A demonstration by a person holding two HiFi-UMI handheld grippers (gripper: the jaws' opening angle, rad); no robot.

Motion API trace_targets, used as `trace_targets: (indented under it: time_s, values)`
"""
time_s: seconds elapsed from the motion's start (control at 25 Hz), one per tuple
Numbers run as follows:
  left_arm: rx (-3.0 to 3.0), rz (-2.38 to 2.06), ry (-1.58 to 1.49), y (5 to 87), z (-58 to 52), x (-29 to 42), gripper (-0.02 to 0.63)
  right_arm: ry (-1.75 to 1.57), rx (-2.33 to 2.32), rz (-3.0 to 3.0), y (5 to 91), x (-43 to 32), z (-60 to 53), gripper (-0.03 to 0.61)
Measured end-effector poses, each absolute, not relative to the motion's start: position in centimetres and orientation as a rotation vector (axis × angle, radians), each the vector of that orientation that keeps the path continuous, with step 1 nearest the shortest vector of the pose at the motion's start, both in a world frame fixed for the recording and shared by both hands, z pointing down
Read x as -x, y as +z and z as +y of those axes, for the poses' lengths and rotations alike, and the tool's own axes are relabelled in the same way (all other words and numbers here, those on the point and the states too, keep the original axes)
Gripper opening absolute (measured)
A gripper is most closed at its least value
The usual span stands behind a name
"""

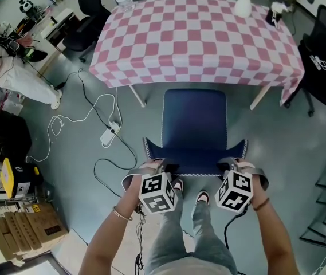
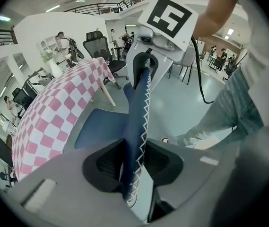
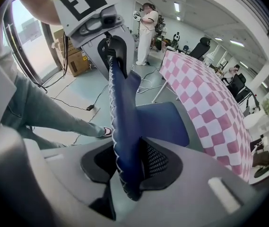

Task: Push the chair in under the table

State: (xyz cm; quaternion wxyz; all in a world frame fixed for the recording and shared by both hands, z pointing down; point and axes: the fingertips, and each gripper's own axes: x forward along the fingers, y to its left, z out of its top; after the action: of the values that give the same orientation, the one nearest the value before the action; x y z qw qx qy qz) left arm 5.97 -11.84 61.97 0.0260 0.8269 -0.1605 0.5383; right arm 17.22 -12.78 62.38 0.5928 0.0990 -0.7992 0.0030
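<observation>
The chair [image 1: 194,125] stands just in front of the desk [image 1: 197,44], with its seat not yet under the desk. On the side away from the desk, the left claw [image 1: 161,168] and the right claw [image 1: 230,166] each clench one end of the backrest [image 1: 194,156], probably so that the push goes straight.

Both grippers clamped on the top of the chair backrest, arms reaching forward and down.

The left gripper [image 1: 161,166] and right gripper [image 1: 230,164] point steeply downward, side by side and level with each other, one near each end of the chair backrest [image 1: 194,160]. In each gripper view the padded blue edge runs between the jaws, and the dark pads press against it from both sides. The left forearm [image 1: 108,234] and right forearm [image 1: 277,234] are bare and angle inward from the lower corners of the head view. The left marker cube [image 1: 158,192] and right marker cube [image 1: 235,191] face upward.
</observation>
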Motion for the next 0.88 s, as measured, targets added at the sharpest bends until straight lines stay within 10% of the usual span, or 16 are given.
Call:
trace_targets:
  time_s: [0.88]
  values:
    - [-2.574,-0.585,1.67,62.2,-18.8,-5.6,0.1,0.016,-0.298,-1.865,62.6,-16.7,-19.7,0.12]
